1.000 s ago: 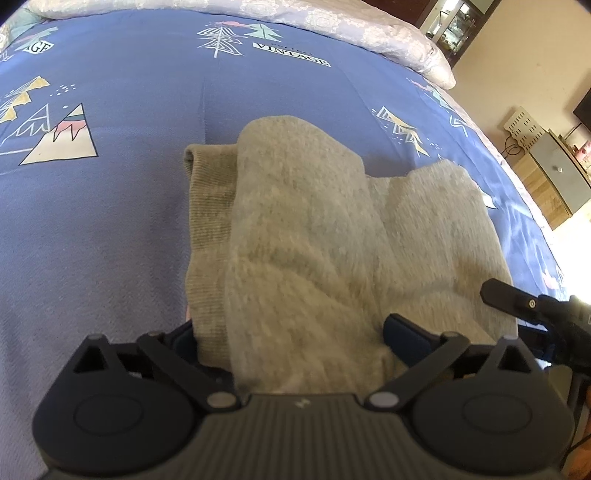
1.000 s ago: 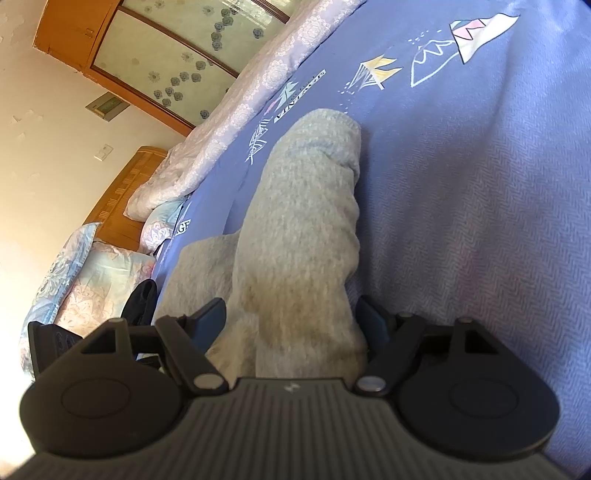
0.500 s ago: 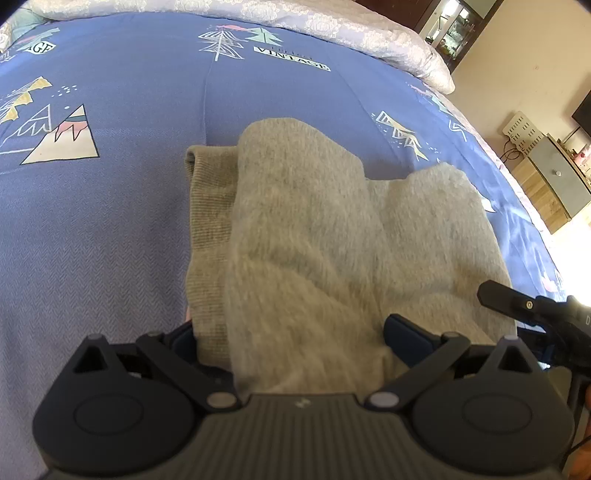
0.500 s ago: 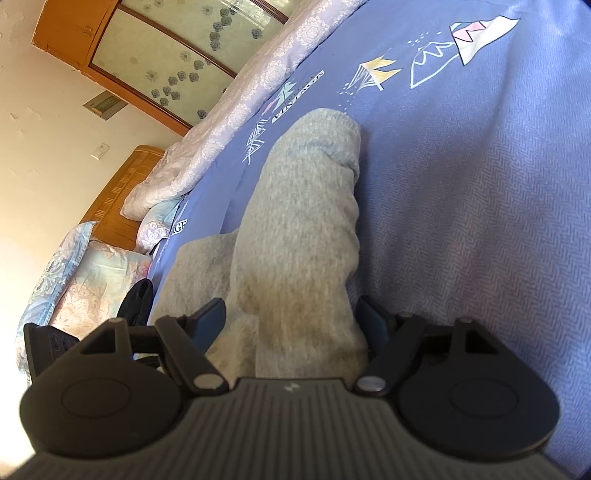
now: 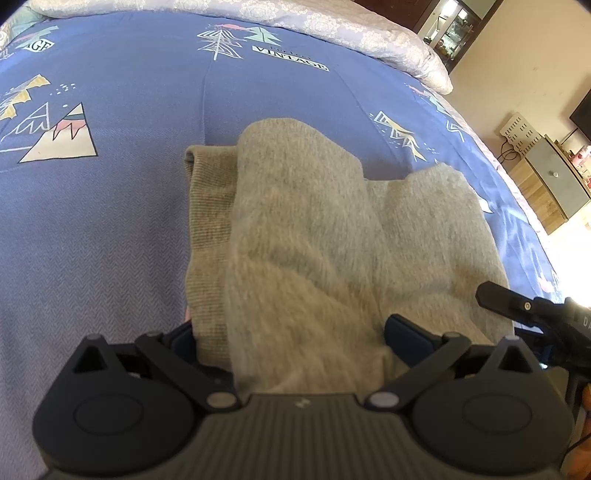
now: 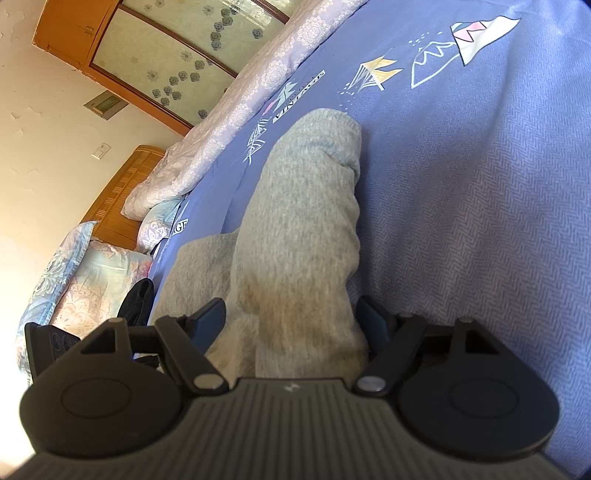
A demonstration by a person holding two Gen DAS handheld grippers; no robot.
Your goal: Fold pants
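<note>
Grey knit pants (image 5: 325,236) lie folded over on the blue printed bedspread (image 5: 110,221). A ribbed cuff or waistband (image 5: 210,192) shows at the left edge. My left gripper (image 5: 295,332) has its jaws spread wide with the near end of the pants between them. The pants also show in the right wrist view (image 6: 303,221) as a long folded roll. My right gripper (image 6: 295,317) likewise has its jaws wide apart around the near end of the fabric. The right gripper's finger (image 5: 509,299) shows at the right of the left wrist view.
A pale floral quilt (image 5: 332,26) runs along the far edge of the bed. Pillows (image 6: 85,280) and a wooden headboard (image 6: 122,192) lie at the left in the right wrist view. A cabinet (image 5: 554,181) stands beyond the bed's right edge.
Almost nothing has moved. Both grippers stay spread around the near ends of the pants, with only a slight camera shift.
</note>
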